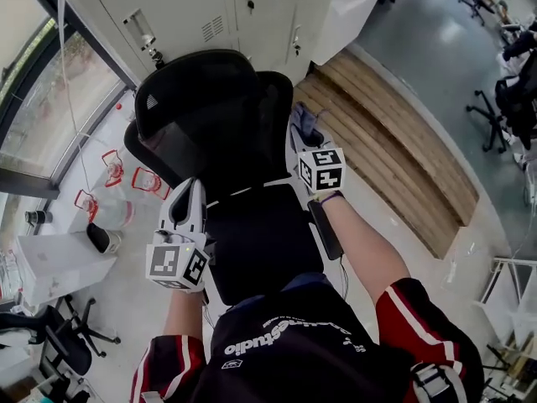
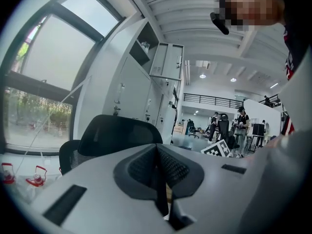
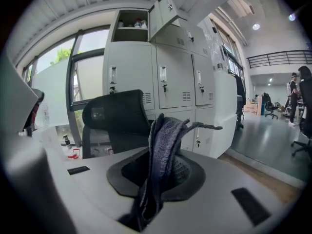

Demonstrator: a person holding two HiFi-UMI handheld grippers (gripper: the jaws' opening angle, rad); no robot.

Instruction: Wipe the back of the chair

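A black mesh office chair stands right in front of me, its backrest and headrest facing me; it also shows as the chair and the chair. My right gripper is shut on a dark grey-blue cloth, which sticks up between its jaws. That cloth is held by the backrest's right edge. My left gripper hangs low at the chair's left side, jaws closed together with nothing between them.
White metal lockers stand behind the chair. A wooden platform runs to the right. Plastic bottles with red caps sit on the floor at left by the window. Other office chairs and people are farther off.
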